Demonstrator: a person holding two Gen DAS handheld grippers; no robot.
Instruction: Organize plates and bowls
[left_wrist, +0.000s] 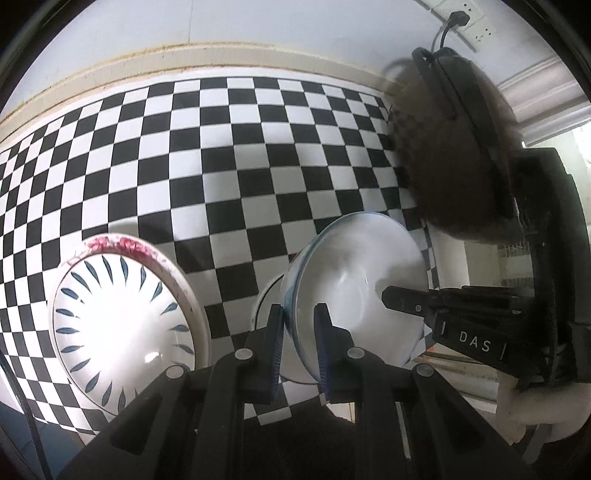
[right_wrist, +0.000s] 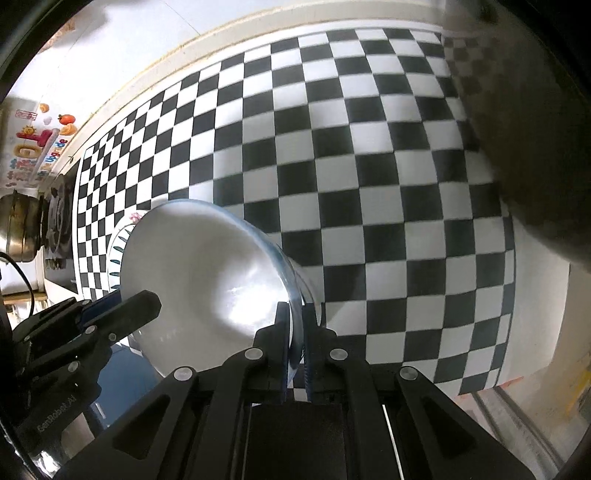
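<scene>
A white bowl (left_wrist: 354, 269) with a blue rim is held tilted above the checkered tabletop (left_wrist: 221, 147). My left gripper (left_wrist: 299, 314) is shut on its near rim. My right gripper (right_wrist: 297, 314) is shut on the opposite rim of the same bowl (right_wrist: 207, 266). The right gripper's fingers (left_wrist: 410, 301) show at the bowl's right in the left wrist view; the left gripper's fingers (right_wrist: 140, 302) show at its left in the right wrist view. A white plate with blue leaf marks (left_wrist: 122, 325) lies on a red-patterned plate (left_wrist: 122, 245) to the left.
A person's head with dark hair and a black headband (left_wrist: 458, 147) leans over the table's right side. A gas stove (right_wrist: 59, 218) and a metal pot (right_wrist: 18, 225) stand at the far left. A wall socket (left_wrist: 476, 22) is at the back right.
</scene>
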